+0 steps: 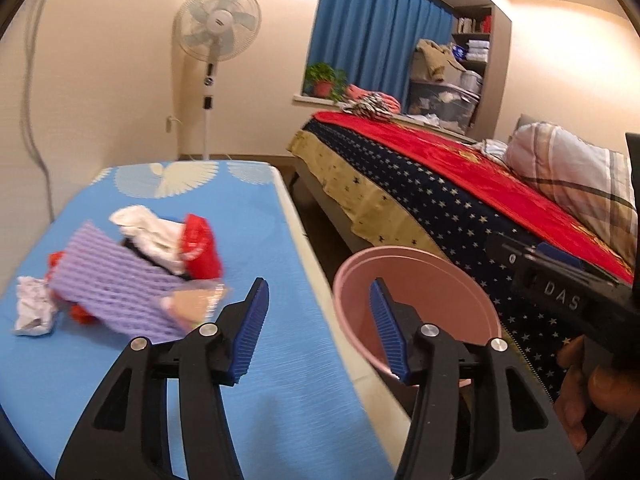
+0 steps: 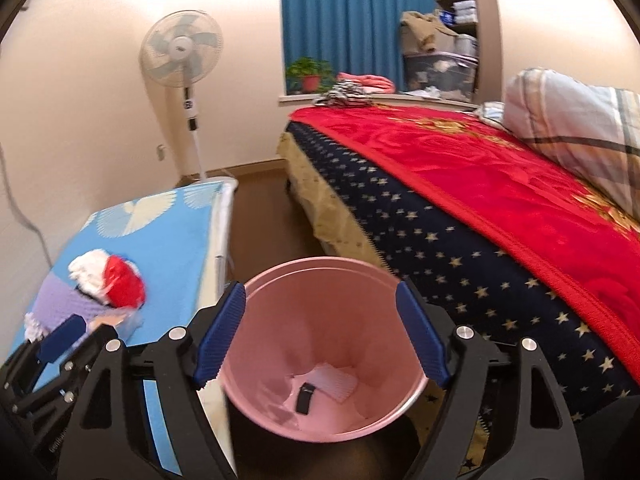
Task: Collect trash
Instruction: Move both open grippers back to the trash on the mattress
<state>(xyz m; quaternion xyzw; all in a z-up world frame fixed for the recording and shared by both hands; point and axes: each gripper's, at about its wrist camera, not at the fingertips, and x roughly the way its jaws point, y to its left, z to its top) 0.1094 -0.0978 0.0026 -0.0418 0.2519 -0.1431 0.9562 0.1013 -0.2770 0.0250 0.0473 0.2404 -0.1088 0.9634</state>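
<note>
A pile of trash lies on the blue table [image 1: 248, 216]: a purple foam net [image 1: 112, 284], a red wrapper [image 1: 200, 248], white crumpled paper [image 1: 144, 228], a grey paper ball [image 1: 34, 306] and a clear snack packet [image 1: 196, 300]. A pink bin [image 1: 416, 304] stands on the floor between table and bed. My left gripper [image 1: 320, 320] is open and empty over the table's right edge. My right gripper [image 2: 320, 332] is open and empty above the pink bin [image 2: 320, 360], which holds a white scrap [image 2: 336, 382] and a small black item [image 2: 304, 398].
A bed [image 1: 460, 184] with a red blanket and star-patterned cover stands right of the bin, a striped pillow [image 2: 572, 128] on it. A white standing fan [image 1: 216, 28] is by the far wall. Brown floor [image 2: 264, 224] runs between table and bed.
</note>
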